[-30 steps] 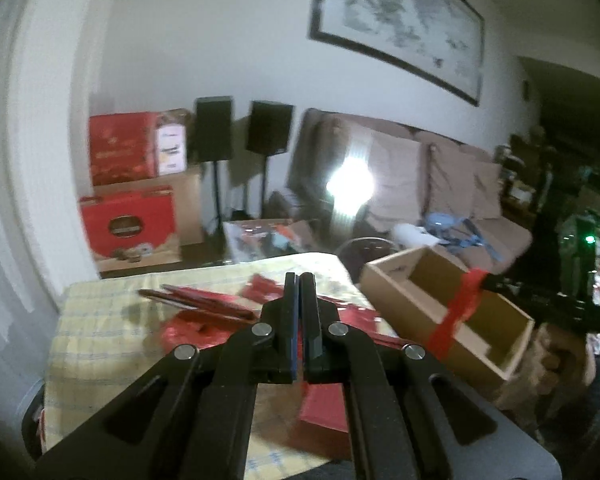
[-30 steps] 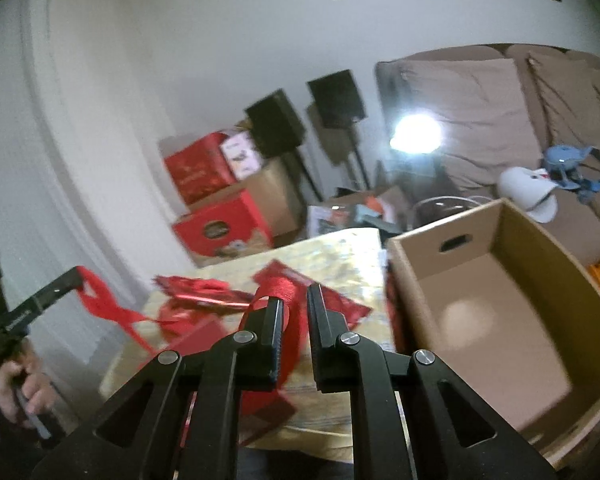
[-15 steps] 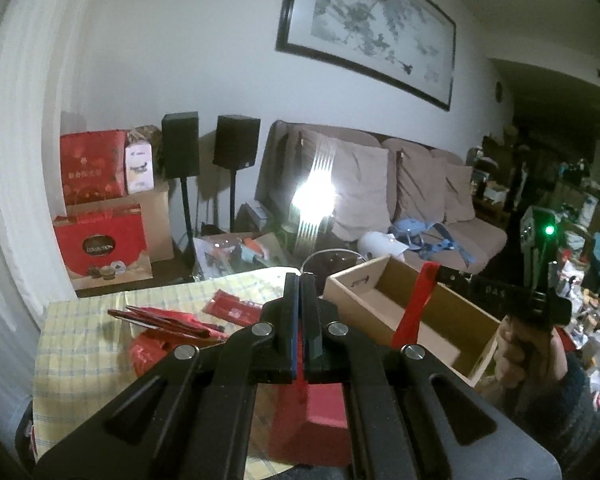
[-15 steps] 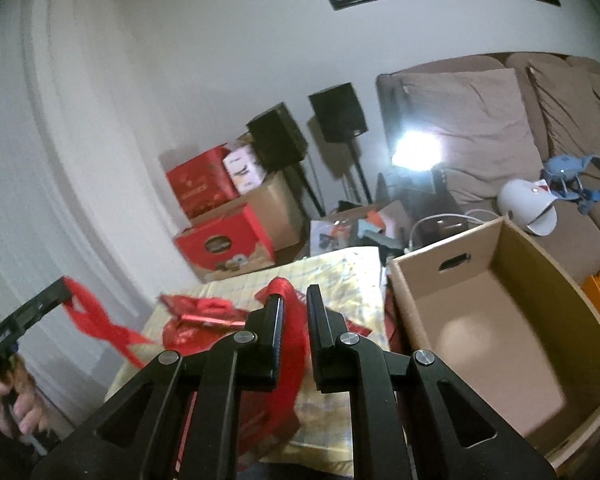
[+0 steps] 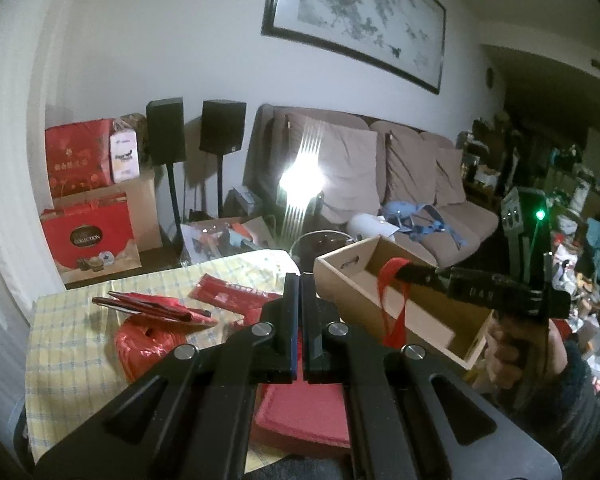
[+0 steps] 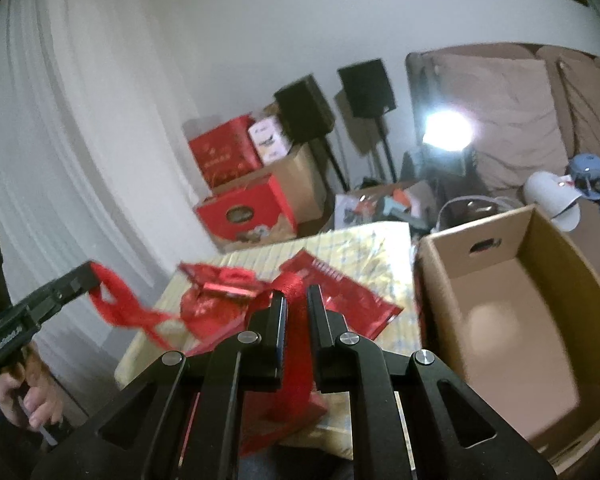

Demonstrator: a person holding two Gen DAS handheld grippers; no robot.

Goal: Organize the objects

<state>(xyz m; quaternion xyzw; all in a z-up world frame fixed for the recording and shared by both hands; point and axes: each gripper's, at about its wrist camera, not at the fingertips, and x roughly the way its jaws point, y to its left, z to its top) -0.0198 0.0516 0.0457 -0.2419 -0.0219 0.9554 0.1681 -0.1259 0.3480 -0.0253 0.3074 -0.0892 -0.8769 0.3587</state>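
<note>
I have both claws above the near edge of the tabletop, which carries a yellow checked cloth. My left claw is fully closed, and in the right wrist view I see its tip pinching one end of a red ribbon. My right claw is nearly closed, with only a narrow gap, and a band of the same red ribbon passes between its two fingers; in the left wrist view this claw holds a red loop that hangs down in front of the cardboard box.

So the ribbon is pinched at two places and hangs loose between them, above the tabletop. The lower part of it seems to go down to a flat red packet under my left claw, but I cannot tell if they are joined.

The cardboard box is open on top, with a handle slot in its end wall, and it stands just beside the right side of the tabletop. I see nothing inside it.

On the cloth there are more red things: a shiny red wrapped bundle, a flat red packet with small print farther back, and a long dark red folded item lying across the bundle.

A hand grips the handle of the left claw at the lower left of the right wrist view.
</note>
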